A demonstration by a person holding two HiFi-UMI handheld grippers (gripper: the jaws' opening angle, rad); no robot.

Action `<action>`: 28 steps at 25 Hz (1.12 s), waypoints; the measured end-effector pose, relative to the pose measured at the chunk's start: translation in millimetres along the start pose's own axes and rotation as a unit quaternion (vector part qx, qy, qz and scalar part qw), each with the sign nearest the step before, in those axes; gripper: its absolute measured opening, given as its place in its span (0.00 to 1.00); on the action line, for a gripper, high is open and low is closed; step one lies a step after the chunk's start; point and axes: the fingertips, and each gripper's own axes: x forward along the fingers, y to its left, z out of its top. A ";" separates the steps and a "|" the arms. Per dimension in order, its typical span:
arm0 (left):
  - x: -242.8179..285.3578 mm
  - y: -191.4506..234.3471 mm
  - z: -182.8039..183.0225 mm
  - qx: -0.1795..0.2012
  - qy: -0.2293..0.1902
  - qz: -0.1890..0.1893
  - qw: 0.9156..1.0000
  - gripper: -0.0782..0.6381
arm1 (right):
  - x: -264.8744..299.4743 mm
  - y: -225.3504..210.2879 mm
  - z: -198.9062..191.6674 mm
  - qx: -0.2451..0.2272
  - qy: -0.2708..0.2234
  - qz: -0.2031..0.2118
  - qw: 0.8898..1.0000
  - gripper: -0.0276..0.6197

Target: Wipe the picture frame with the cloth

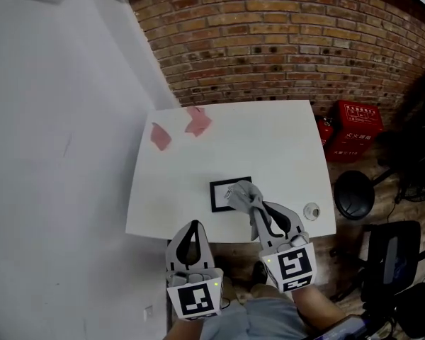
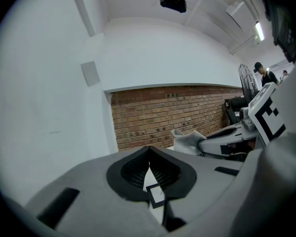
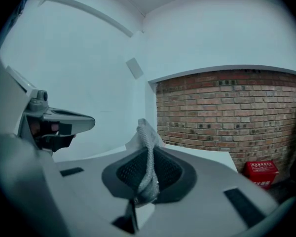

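A small black picture frame [image 1: 219,196] lies flat near the front edge of the white table [image 1: 234,144]. A grey cloth [image 1: 244,192] is bunched over the frame's right part. My right gripper [image 1: 261,210] is shut on the cloth; in the right gripper view the cloth [image 3: 148,154] stands pinched upright between the jaws of the right gripper [image 3: 148,181]. My left gripper [image 1: 193,227] sits at the table's front edge, left of the frame, shut and holding nothing. In the left gripper view a corner of the frame [image 2: 156,195] shows below the left gripper [image 2: 149,156].
Two pink pieces [image 1: 160,136] [image 1: 197,121] lie at the table's far left. A small round object [image 1: 311,210] sits near the front right corner. Right of the table stand a red crate [image 1: 358,129], a black stool [image 1: 354,195] and a chair. A brick wall runs behind.
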 end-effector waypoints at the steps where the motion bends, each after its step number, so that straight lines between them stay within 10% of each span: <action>1: 5.7 6.6 -2.1 -0.002 0.003 -0.002 1.000 0.12 | 8.4 2.9 1.7 0.000 0.000 0.001 1.000 0.10; 28: 112.5 95.5 -206.8 -0.029 0.189 -0.108 0.976 0.12 | 163.1 93.6 -171.7 0.081 0.182 0.007 0.980 0.10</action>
